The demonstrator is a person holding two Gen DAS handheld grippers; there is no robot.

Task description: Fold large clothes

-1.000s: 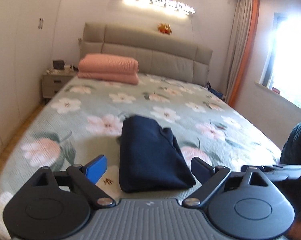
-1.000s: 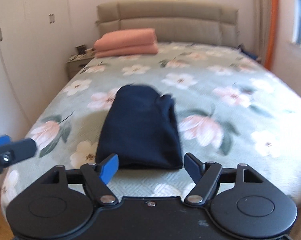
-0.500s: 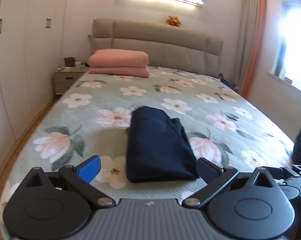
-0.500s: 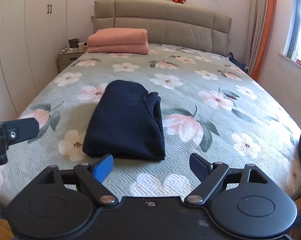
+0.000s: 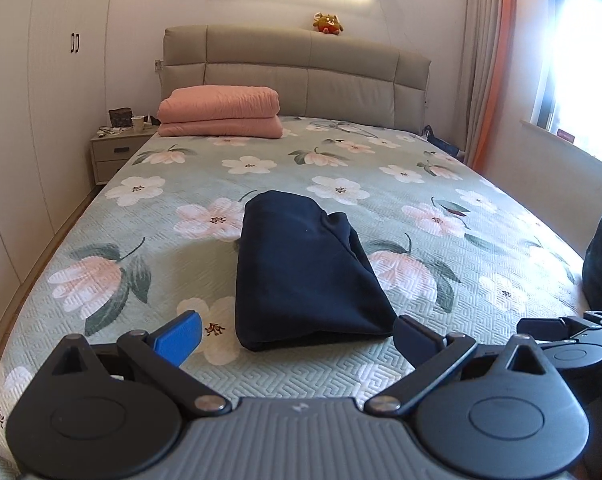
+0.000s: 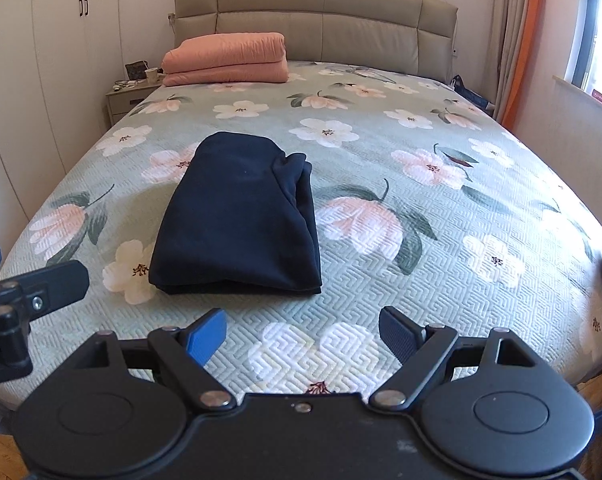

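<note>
Folding seemingly complete: dark navy fabric garment point(image 5: 305, 272) lying in a compact folded bundle on the green floral quilted bed point(image 5: 421, 184), left tool point(image 5: 297, 338) and right tool point(image 6: 303, 334) both spread apart, empty, short of its near edge.

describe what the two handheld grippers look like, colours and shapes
Both share one build: black linkage bars with silver pivot screws running out from round black discs, ending in one bright blue finger pad and one dark ribbed pad. The left gripper has a ribbed grey body with a small white mark at its centre. The right gripper has a smooth black body, slightly scuffed, with a small central screw.
</note>
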